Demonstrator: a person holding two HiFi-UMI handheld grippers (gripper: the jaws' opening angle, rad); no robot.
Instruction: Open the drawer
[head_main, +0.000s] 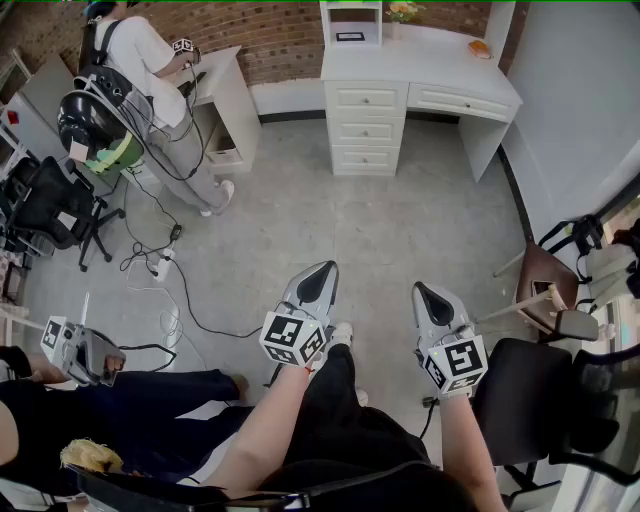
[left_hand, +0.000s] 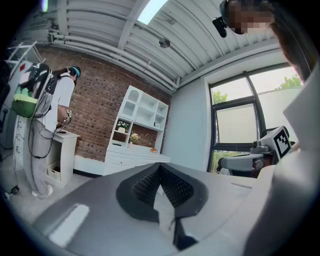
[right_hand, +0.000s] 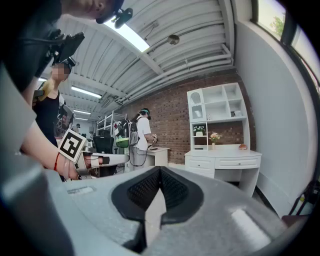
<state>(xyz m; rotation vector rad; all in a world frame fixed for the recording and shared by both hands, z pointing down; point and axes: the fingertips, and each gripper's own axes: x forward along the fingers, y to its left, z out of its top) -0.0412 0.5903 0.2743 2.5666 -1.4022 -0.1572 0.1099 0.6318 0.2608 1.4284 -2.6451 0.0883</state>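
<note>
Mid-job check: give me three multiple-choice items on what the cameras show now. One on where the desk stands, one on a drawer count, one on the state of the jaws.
1. Where does the white desk stand?
A. Touching both grippers
B. Across the floor, against the brick wall
C. Tipped over beside a chair

2. How many drawers make up the drawer column?
A. One
B. Three
C. Five

3. How do the jaws of the left gripper and the right gripper stand?
A. Together, nothing between them
B. Wide apart
C. Closed on a drawer handle

Answers:
1. B: the head view shows bare floor between the grippers and the desk.
2. B: three drawer fronts sit one above another.
3. A: in each gripper view the pads meet with nothing between them.
</note>
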